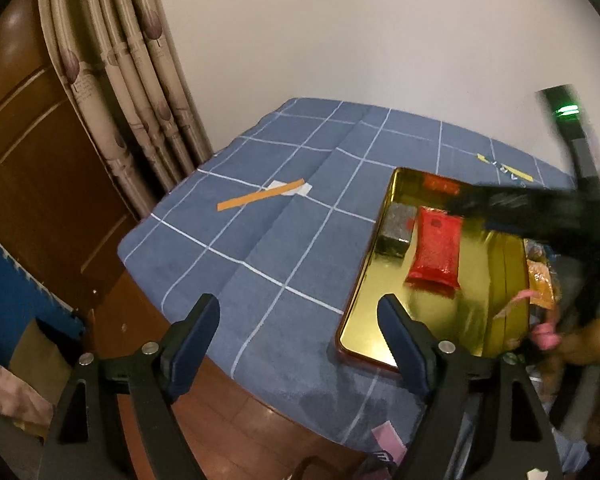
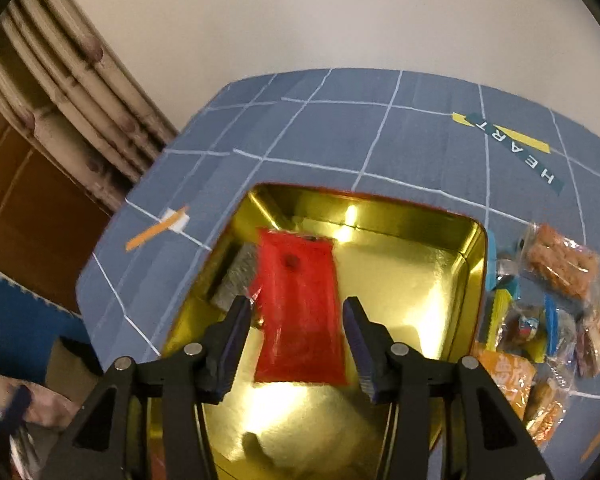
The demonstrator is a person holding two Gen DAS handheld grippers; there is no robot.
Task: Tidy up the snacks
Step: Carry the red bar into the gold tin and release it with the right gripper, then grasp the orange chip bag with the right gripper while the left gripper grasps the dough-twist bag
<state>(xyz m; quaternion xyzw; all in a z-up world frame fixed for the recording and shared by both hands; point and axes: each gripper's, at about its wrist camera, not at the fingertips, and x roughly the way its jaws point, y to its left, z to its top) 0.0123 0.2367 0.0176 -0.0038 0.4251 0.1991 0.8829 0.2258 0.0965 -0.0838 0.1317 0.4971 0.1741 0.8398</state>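
Observation:
A gold tray (image 1: 476,320) (image 2: 428,272) lies on the blue checked tablecloth. In it lie a red snack packet (image 1: 436,250) (image 2: 300,312) and a grey packet (image 1: 396,226) (image 2: 236,280) to its left. My right gripper (image 2: 296,312) is open just above the red packet, its jaws on either side of it, not gripping. In the left wrist view it is a dark blur over the tray's far right. My left gripper (image 1: 300,320) is open and empty above the table's near edge, left of the tray. A pile of loose snack packets (image 2: 548,312) lies right of the tray.
An orange strip on a white label (image 1: 260,198) lies on the cloth left of the tray. A "HEART" print (image 2: 512,144) marks the far cloth. Curtains and a brown door stand at the left. The table edge drops to a wooden floor below my left gripper.

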